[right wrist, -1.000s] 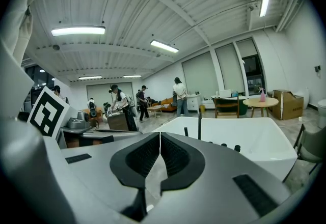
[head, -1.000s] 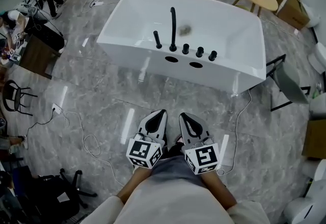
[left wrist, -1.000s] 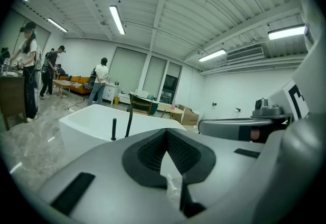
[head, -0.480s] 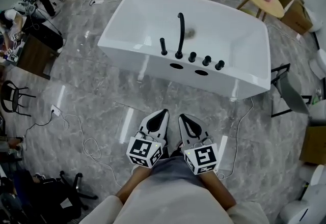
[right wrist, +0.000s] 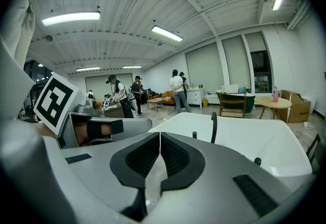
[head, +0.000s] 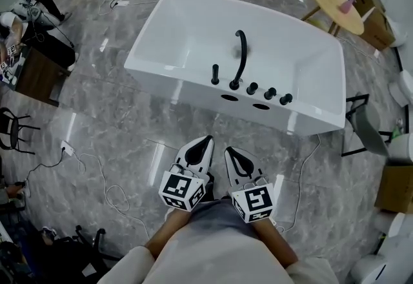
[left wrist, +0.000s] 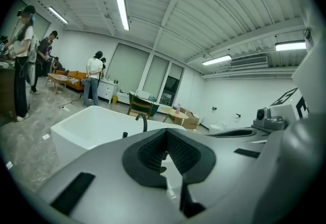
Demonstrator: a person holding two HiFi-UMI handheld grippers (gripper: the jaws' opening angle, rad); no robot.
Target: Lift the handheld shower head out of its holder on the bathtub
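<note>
Bright ceiling strip lights (left wrist: 122,13), glare on glossy floor (head: 157,161), fisheye-bent edges.

Black shower head (head: 215,73) stands upright on bathtub (head: 193,90) rim.

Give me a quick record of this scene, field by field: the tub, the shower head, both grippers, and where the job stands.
bathtub: white, standing on the grey marble floor
handheld shower head: black, upright in its holder on the tub's near rim, left of the curved spout
knobs: three, black, right of the spout
left gripper: shut, empty, close to the person's body, well apart from the tub
right gripper: shut, empty, beside the left one
task stage: shower head not yet touched
</note>
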